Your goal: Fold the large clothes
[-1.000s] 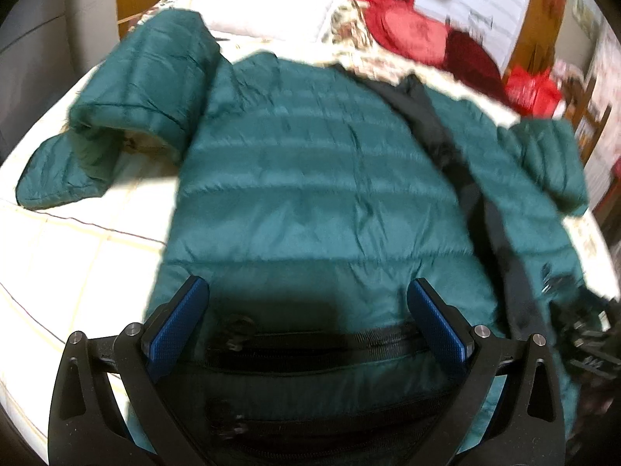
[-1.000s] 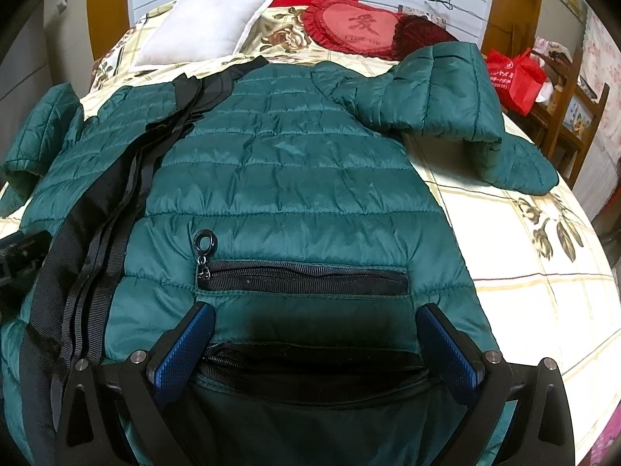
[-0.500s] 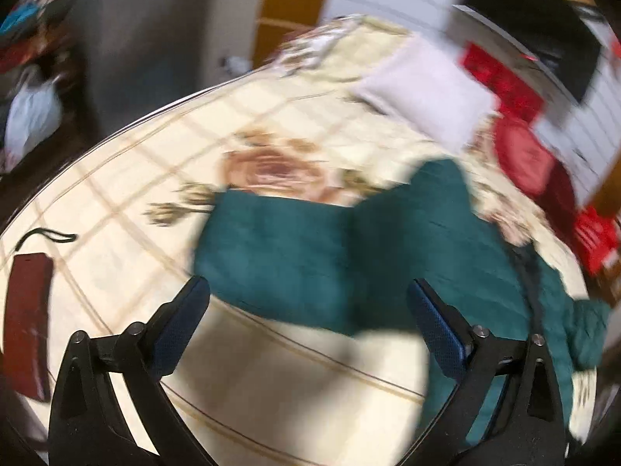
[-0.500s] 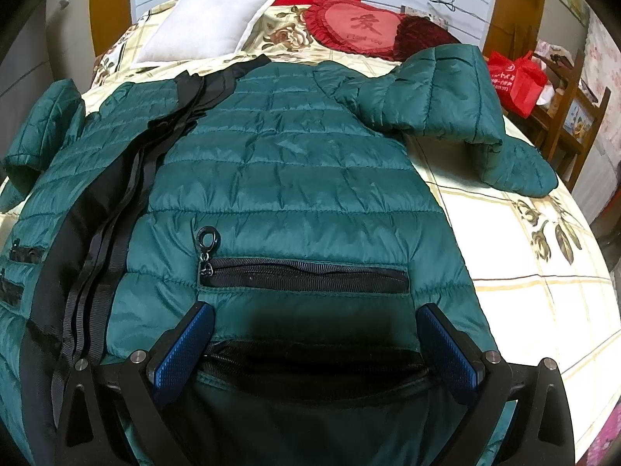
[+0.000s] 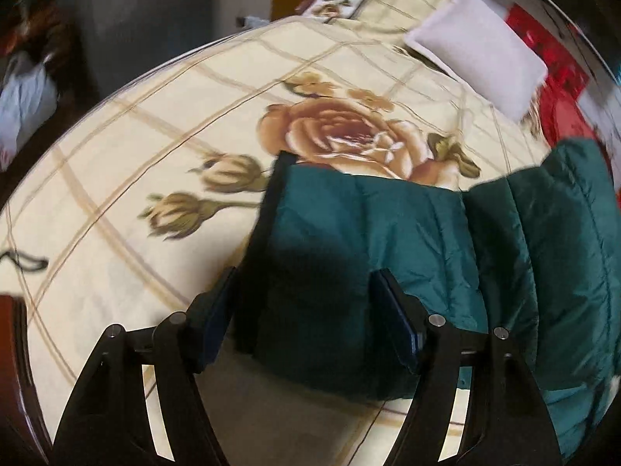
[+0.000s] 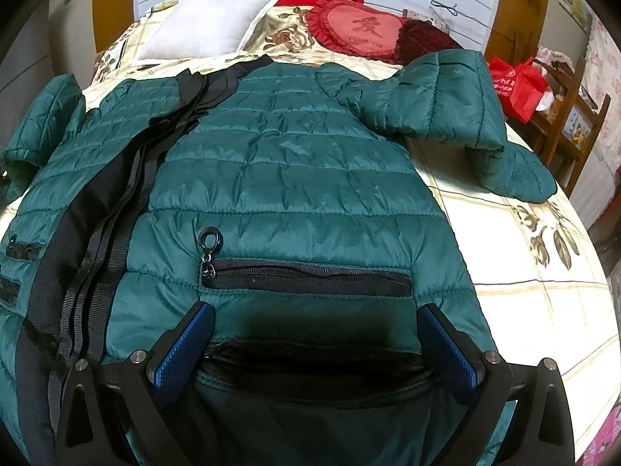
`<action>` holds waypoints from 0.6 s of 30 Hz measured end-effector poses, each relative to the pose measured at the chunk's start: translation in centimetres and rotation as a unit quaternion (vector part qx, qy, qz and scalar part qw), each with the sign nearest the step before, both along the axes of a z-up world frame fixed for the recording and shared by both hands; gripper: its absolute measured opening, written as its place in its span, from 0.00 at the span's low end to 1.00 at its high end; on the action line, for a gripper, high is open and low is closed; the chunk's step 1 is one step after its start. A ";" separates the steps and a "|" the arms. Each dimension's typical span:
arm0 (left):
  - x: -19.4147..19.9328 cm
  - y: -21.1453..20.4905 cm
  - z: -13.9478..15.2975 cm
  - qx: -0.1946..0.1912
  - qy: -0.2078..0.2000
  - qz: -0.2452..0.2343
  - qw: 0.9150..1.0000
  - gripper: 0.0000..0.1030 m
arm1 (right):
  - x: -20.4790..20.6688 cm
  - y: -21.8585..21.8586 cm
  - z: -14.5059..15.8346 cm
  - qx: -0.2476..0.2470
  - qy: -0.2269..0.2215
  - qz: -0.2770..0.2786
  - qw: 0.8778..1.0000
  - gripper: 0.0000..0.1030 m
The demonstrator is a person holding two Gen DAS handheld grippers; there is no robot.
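A dark green quilted puffer jacket (image 6: 295, 178) lies spread front-up on the bed, with a black zip placket (image 6: 101, 209) down its left part and a zipped pocket (image 6: 306, 277). Its right sleeve (image 6: 458, 116) is folded over itself. My right gripper (image 6: 314, 345) is open, hovering over the jacket's lower hem. My left gripper (image 5: 306, 310) is open, its jaws either side of the cuff end of the jacket's left sleeve (image 5: 368, 252), which has a black cuff edge (image 5: 268, 209).
The bed has a cream floral quilt (image 5: 155, 147). A white pillow (image 6: 209, 23) and a red heart cushion (image 6: 361, 29) lie at the head. A red bag (image 6: 516, 85) sits on a wooden chair at right. A dark red object (image 5: 11, 349) lies at the left bed edge.
My left gripper has swung left from the jacket's hem to the left sleeve end, and its jaws have narrowed around the cuff. The right gripper has stayed in place.
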State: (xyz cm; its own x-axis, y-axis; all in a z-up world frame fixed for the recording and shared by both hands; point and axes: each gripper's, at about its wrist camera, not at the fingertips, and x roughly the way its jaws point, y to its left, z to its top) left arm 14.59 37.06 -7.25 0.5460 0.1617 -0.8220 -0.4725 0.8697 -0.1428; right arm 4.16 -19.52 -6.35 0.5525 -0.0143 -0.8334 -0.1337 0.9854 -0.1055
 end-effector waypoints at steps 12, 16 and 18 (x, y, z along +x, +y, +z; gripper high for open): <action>-2.2 -0.6 3.6 0.081 -0.037 0.029 0.996 0.11 | 0.2 0.1 -0.1 0.005 0.002 0.001 1.000 1.00; -5.4 4.0 6.8 0.090 -0.047 0.092 0.991 0.11 | 0.1 0.1 -0.1 0.005 0.003 0.001 1.000 1.00; -6.9 6.2 8.3 0.090 -0.043 0.114 0.988 0.11 | 0.1 0.1 -0.1 0.004 0.003 0.002 1.000 1.00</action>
